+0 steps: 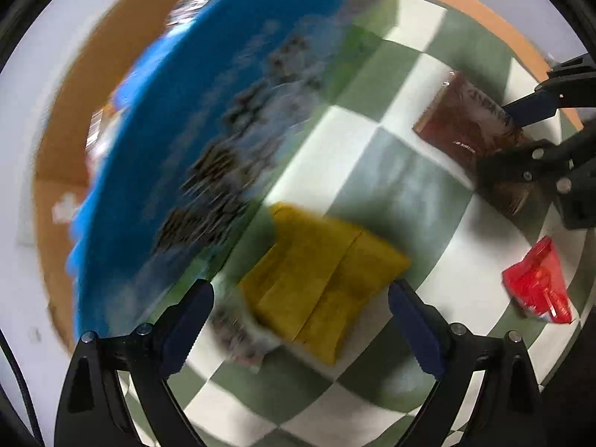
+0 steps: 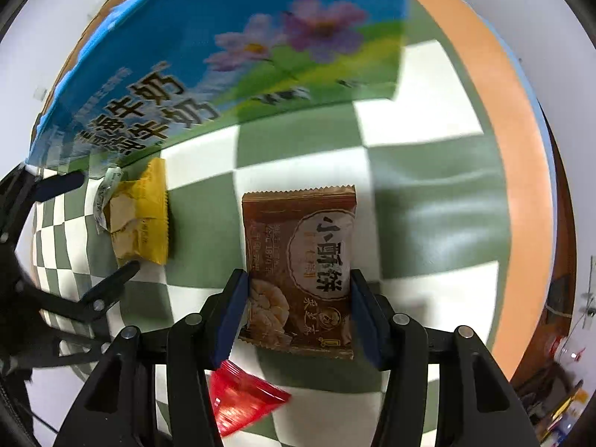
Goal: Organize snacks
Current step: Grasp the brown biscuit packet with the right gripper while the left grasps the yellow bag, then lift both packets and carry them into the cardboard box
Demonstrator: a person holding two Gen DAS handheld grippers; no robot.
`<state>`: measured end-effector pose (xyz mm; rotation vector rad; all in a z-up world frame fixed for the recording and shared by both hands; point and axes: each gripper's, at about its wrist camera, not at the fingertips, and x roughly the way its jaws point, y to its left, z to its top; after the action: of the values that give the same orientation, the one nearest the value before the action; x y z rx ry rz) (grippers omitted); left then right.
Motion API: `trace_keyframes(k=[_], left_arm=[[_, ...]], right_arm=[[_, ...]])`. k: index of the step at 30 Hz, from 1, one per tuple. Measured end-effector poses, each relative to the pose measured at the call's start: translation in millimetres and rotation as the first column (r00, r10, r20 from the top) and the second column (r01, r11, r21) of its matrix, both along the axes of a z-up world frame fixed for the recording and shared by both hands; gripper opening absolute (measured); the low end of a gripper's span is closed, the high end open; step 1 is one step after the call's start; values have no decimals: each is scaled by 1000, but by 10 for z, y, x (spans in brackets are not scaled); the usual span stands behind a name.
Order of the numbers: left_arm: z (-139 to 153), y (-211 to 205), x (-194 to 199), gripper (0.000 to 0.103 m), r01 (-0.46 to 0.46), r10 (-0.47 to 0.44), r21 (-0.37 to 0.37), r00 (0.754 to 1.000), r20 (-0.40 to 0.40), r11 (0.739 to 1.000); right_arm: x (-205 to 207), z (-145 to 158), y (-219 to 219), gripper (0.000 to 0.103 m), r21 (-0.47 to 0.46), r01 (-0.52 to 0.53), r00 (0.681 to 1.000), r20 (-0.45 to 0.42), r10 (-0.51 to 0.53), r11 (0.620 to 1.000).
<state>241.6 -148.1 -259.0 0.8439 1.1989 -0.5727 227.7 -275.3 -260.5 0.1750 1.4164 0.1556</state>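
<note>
Blue pads of the right gripper were squeezed on a flat brown snack packet to lift it; the left gripper was held open over a yellow packet.

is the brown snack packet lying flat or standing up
Lying flat. The brown packet rests face-up on the checkered cloth, its printed front showing, with the right gripper fingers on either side of its lower half.

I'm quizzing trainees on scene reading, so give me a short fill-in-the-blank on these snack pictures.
1. The right hand-held gripper straddles the ____ packet.
2. The yellow packet lies beside the tall ____ box.
3. The tablecloth is checked white and ____.
4. The red packet lies nearest the ____ packet.

Missing words: brown; blue; green; brown
</note>
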Motion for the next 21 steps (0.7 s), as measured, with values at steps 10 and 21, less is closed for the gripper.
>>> trace_keyframes(k=[10, 21], left_arm=[[-79, 257, -5, 55, -433, 384, -156, 883, -269, 888], [-459, 605, -311, 65, -667, 548, -167, 708, -446, 726]], right_arm=[[-169, -69, -222, 57, 29, 19, 999, -27, -18, 999], [-438, -176, -278, 60, 40, -1, 997, -76, 4, 999]])
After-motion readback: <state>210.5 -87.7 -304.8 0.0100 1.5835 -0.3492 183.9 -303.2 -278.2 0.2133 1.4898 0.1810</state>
